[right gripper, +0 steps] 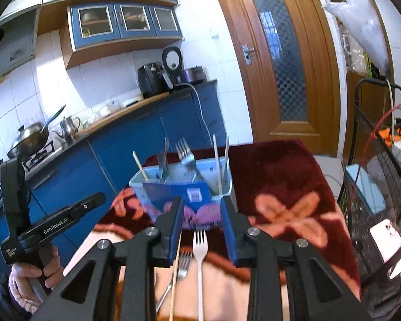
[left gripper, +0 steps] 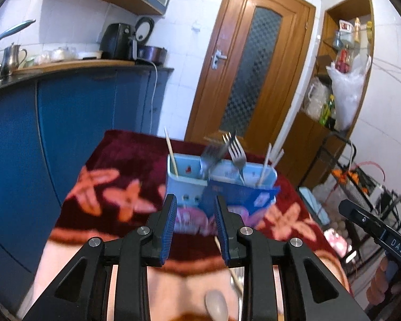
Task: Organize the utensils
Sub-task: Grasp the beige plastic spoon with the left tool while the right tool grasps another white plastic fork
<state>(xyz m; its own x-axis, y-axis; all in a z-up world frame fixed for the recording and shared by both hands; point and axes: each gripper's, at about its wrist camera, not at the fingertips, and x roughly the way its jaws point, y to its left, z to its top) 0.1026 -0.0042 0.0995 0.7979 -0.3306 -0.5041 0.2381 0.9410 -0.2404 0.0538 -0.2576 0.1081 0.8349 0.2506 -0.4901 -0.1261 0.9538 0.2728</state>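
Note:
A light blue utensil holder (left gripper: 189, 184) (right gripper: 144, 190) stands on the red flowered cloth, holding metal forks (left gripper: 236, 149) (right gripper: 185, 155) and pale chopsticks (left gripper: 171, 147) (right gripper: 216, 157). My left gripper (left gripper: 195, 200) hovers just in front of the holder, open, with nothing between its blue pads. Below it lie a spoon (left gripper: 216, 305) and a chopstick (left gripper: 228, 262). My right gripper (right gripper: 201, 203) is also open and empty, short of the holder. Under it on the cloth lie a white plastic fork (right gripper: 200, 254), a metal fork (right gripper: 183, 264) and a chopstick (right gripper: 176, 267).
The table (left gripper: 115, 157) has blue kitchen cabinets (left gripper: 80, 123) at its left and a wooden door (left gripper: 248, 75) behind. A wire rack (right gripper: 382, 187) with a phone stands at the right. A hand (right gripper: 32, 275) grips the left gripper's handle (right gripper: 53, 222).

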